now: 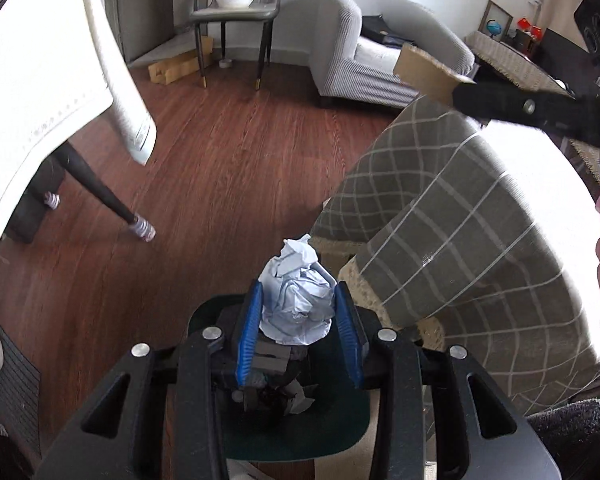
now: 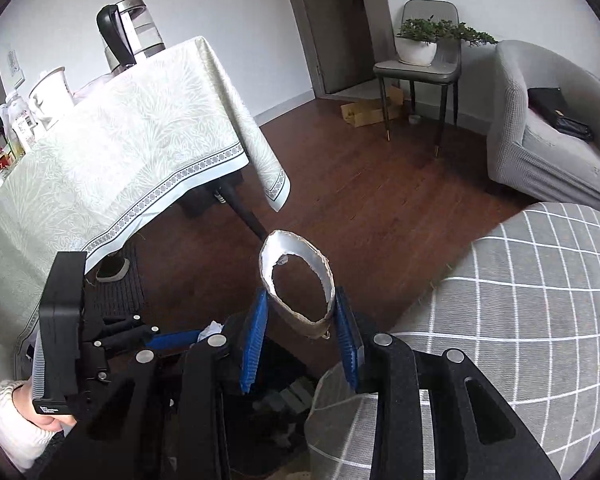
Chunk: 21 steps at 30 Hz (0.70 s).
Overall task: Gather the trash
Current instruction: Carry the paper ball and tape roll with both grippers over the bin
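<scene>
Between my left gripper's (image 1: 296,320) blue pads sits a crumpled paper ball (image 1: 298,288), pinched; my right gripper (image 2: 300,332) pinches a squashed cardboard tube (image 2: 300,284). Below the fingers waits the dark bin (image 1: 340,432); I'd centre over it before releasing.

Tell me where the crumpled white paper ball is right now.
In the left wrist view, the crumpled white paper ball sits low and central, pinched by the left claw above a dark green bin, beside the grey checked cloth.
</scene>
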Tool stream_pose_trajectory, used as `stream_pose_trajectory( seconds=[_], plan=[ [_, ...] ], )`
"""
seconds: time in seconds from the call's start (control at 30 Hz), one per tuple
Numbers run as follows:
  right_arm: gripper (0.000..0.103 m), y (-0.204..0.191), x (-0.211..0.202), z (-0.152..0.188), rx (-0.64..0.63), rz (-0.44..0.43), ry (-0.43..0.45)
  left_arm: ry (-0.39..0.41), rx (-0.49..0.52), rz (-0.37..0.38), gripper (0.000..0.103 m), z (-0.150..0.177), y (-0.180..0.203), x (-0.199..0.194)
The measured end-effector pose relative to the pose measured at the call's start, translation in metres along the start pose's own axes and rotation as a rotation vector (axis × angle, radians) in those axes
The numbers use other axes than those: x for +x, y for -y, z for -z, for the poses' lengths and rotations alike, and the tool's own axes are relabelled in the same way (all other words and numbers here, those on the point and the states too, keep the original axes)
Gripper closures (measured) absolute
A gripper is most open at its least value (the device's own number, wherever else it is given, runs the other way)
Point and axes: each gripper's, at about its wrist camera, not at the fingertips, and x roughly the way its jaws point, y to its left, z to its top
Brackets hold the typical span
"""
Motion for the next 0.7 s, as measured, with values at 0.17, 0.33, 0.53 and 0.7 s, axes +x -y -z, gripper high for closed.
stream_pose_trajectory(
  seconds=[0.17, 0.33, 0.53, 0.7],
  plan=[
    [0.069, -0.014, 0.018, -0.005, -0.009, -0.017, -0.018, -0.094, -0.012, -0.033, 0.063, 0.017, -0.017, 0.018],
    [0.069, -0.031, 0.037, -0.007, -0.032, -0.023, -0.049, -0.144, -0.005, -0.07, 0.054, 0.032, -0.028, 0.028],
    [0.069, -0.049, 0.064, 0.0, -0.078, -0.003, -0.109, -0.137, -0.021, -0.076, 0.05, 0.038, -0.039, 0.024],
    [0.069, -0.061, 0.087, 0.008, -0.108, 0.007, -0.166, -0.091, -0.032, -0.08, 0.049, 0.038, -0.05, 0.01]
  ],
)
